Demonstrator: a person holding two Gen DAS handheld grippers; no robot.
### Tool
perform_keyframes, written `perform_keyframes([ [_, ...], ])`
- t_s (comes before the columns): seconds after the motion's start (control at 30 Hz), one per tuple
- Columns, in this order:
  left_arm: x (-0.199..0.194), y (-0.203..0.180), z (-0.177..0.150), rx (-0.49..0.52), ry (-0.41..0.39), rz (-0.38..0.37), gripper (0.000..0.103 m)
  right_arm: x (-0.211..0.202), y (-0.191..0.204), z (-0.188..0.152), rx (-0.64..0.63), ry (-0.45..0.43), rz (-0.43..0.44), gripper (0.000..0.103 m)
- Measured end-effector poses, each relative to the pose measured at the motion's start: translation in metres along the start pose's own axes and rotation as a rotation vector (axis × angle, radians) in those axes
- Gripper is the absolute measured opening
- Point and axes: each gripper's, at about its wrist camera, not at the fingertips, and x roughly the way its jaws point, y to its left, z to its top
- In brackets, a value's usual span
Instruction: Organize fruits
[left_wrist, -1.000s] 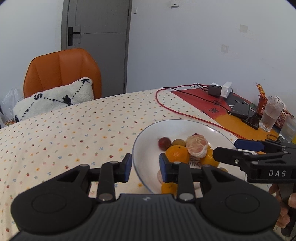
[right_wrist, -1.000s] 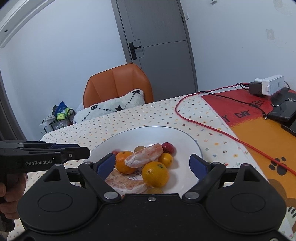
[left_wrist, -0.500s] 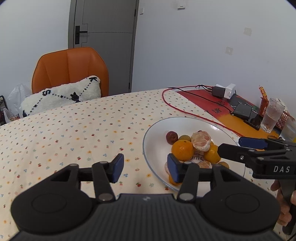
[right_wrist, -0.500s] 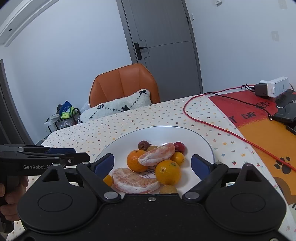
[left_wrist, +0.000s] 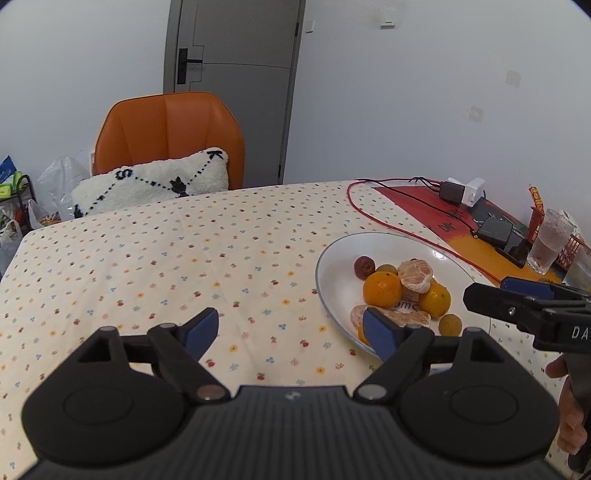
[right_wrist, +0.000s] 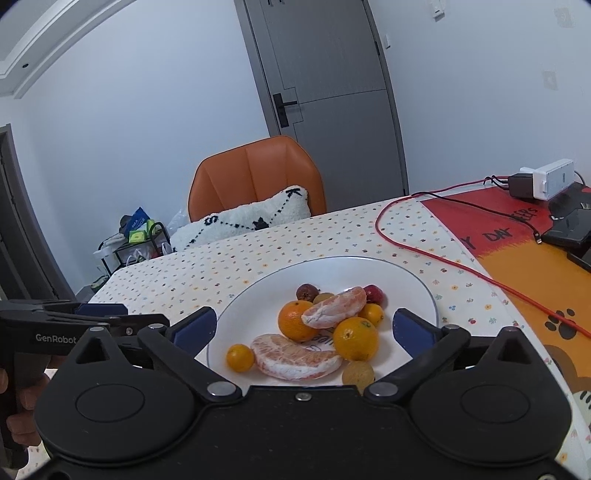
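A white plate (right_wrist: 258, 295) on the dotted tablecloth holds a pile of fruit: oranges (right_wrist: 297, 319), two peeled citrus pieces (right_wrist: 295, 358), small yellow fruits (right_wrist: 240, 357) and dark red ones (right_wrist: 306, 292). The plate also shows in the left wrist view (left_wrist: 336, 258), at the right. My left gripper (left_wrist: 291, 332) is open and empty above the cloth, left of the plate, its right finger over the plate's near rim. My right gripper (right_wrist: 301, 326) is open and empty, its fingers spread around the near side of the fruit pile.
A red cable (right_wrist: 424, 251) runs behind and right of the plate. A red and orange mat (right_wrist: 524, 258) with phones, a charger (right_wrist: 543, 182) and a glass (left_wrist: 550, 240) lies at the right. An orange chair (left_wrist: 166, 136) with a white cushion stands behind the table.
Both grippers have drawn back and up from the plate. The left gripper's fingers have opened wider. The fruit has not moved.
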Motion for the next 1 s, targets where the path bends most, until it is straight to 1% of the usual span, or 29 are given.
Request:
perform_keyframes([
  [0.13,-0.011,0.006,-0.005,-0.014,-0.008,0.016,0.088,-0.008,0.008,-0.002,-0.003,-0.006,-0.004,0.103],
  [0.43,-0.038,0.020,-0.020,-0.044,-0.024,0.056,0.090,-0.021,0.028,-0.011,-0.037,-0.002,-0.003,0.103],
  [0.57,-0.049,0.024,-0.027,-0.057,-0.030,0.075,0.095,-0.026,0.037,-0.015,-0.050,0.010,-0.003,0.103],
  [0.7,-0.059,0.024,-0.033,-0.060,-0.021,0.072,0.095,-0.032,0.046,-0.019,-0.059,0.022,0.005,0.103],
  [0.9,-0.078,0.022,-0.038,-0.046,-0.032,0.073,0.097,-0.043,0.060,-0.023,-0.073,0.068,0.008,0.103],
  [1.0,-0.089,0.019,-0.041,-0.027,-0.038,0.068,0.098,-0.050,0.066,-0.025,-0.085,0.070,0.006,0.103],
])
